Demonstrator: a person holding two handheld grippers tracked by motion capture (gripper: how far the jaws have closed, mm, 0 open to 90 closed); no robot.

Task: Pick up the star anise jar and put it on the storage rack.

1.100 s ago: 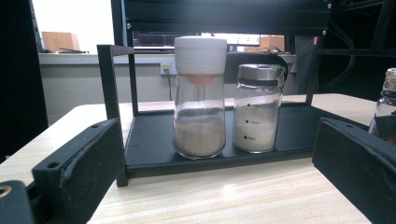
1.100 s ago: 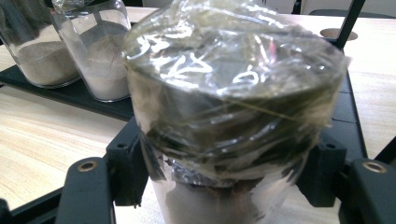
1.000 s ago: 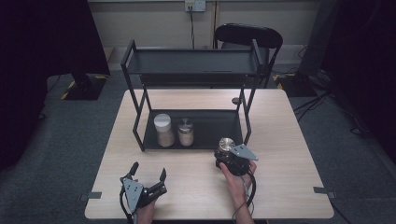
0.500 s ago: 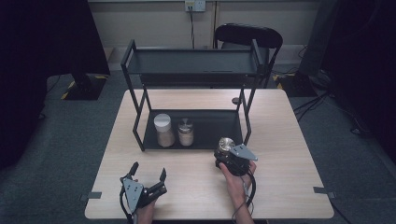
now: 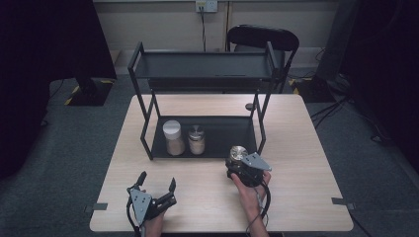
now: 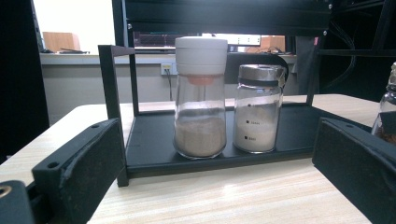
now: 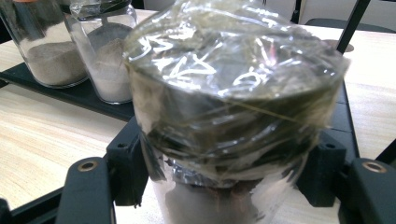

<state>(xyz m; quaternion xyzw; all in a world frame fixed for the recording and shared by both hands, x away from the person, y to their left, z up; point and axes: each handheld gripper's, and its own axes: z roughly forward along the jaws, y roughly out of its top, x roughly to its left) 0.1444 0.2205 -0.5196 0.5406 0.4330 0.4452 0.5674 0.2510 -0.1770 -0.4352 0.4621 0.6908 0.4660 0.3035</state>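
A black two-tier rack (image 5: 227,133) stands on the wooden table. On its lower shelf (image 6: 154,154) a white-lidded jar of brown powder (image 5: 173,137) (image 6: 201,98) stands next to a metal-lidded jar of white powder (image 5: 196,139) (image 6: 259,109). My right gripper (image 5: 240,165) (image 7: 224,182) is shut on a third jar (image 5: 238,152) (image 7: 229,102), whose metal lid is wrapped in clear film, just in front of the rack's right front leg. My left gripper (image 5: 157,179) (image 6: 217,172) rests open near the table's front left, pointing at the two jars with nothing between its jaws.
A black chair (image 5: 262,37) stands behind the table. A small dark round object (image 5: 249,106) lies on the table behind the rack. The rack's upper shelf (image 5: 202,71) is bare. Bare tabletop (image 5: 301,128) lies to the right of the rack.
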